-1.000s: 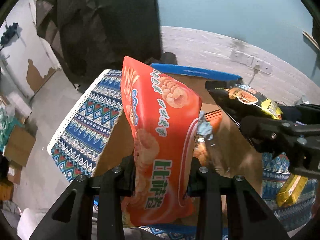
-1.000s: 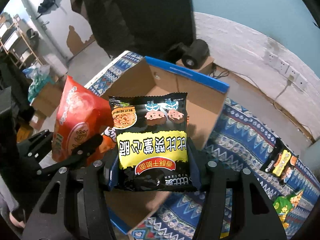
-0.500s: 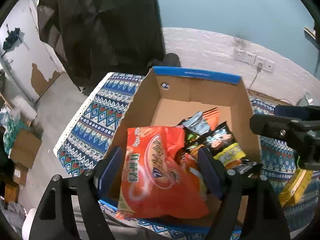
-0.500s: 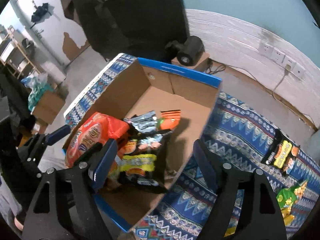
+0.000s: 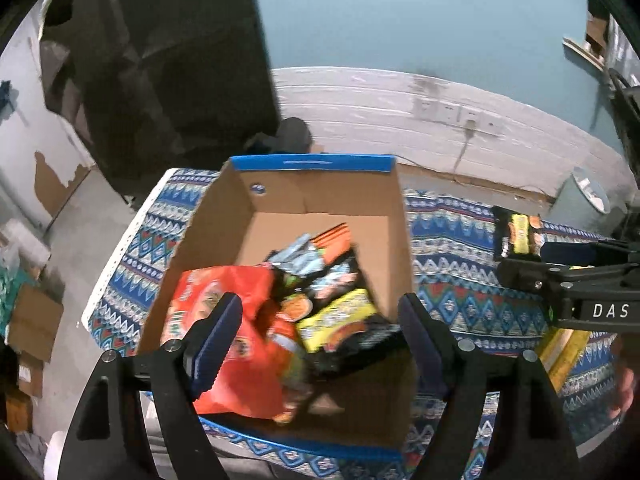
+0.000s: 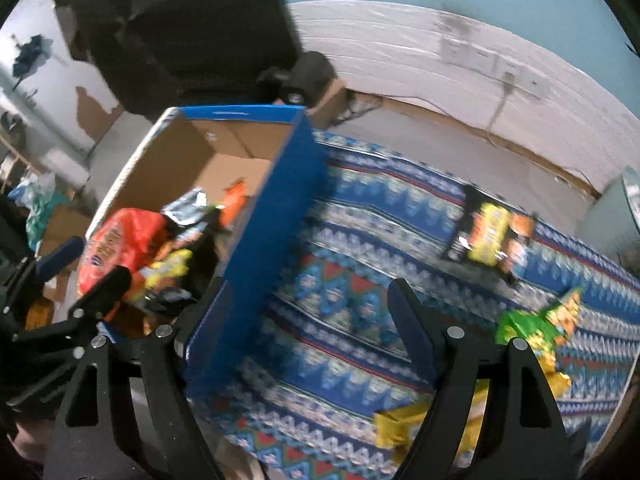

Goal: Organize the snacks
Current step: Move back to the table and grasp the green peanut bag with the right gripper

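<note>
The open brown cardboard box with blue rim (image 5: 312,162) stood on the blue patterned woven cloth (image 5: 452,236) and held a loose heap of snacks. A large orange-red crinkled snack bag (image 5: 224,304) lay against the box's left wall, and a black-and-yellow noodle packet (image 5: 340,316) lay just beside it, partly overlapping smaller silver and orange packets (image 5: 316,248) toward the box's far end.

The left gripper (image 5: 320,340) hung above the near end of the box with its jaws wide apart and nothing between the pads; the orange-red bag lay below, free of both fingers. The right gripper (image 6: 308,324) hovered over the box's blue right wall (image 6: 272,216) and the cloth beside it, jaws likewise spread wide and empty.

Outside the box, on the cloth, lay another black-and-yellow packet (image 6: 490,232), a green snack bag (image 6: 536,324) nearer the camera, and a yellow packet (image 6: 404,424) beneath the right gripper's right finger (image 6: 412,328). The right-wrist view was motion-blurred.
</note>
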### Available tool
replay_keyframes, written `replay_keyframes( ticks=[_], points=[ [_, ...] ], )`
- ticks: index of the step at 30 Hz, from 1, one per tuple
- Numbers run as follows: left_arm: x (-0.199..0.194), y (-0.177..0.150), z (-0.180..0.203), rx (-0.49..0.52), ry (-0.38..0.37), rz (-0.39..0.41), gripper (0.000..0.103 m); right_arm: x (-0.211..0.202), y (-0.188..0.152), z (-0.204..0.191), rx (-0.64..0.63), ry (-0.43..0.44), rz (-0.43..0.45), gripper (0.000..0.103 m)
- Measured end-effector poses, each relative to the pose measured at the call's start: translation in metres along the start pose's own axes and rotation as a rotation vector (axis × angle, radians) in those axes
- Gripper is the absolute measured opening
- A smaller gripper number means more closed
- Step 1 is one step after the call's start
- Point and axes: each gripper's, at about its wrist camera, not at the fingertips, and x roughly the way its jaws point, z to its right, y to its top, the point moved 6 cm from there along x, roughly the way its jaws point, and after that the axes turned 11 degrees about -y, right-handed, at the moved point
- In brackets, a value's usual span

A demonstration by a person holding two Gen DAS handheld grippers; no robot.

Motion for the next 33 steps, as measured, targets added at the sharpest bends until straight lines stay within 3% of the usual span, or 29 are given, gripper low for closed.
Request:
replay_keyframes(
  ticks=[7, 19, 33],
  points=[
    [0.01, -0.003, 0.042, 0.05, -0.053, -0.039, 0.082, -0.003, -0.017, 0.056, 0.085, -0.038, -0.015, 0.08],
    [0.025, -0.009, 0.107, 0.164, -0.081, -0.085, 0.082, -0.006, -0.046, 0.132, 0.192, -0.082, -0.035, 0.08],
    [0.067, -0.013, 0.144, 0.186, -0.105, -0.153, 0.082, 0.019, -0.074, 0.204, 0.337, -0.126, -0.101, 0.08]
  ],
)
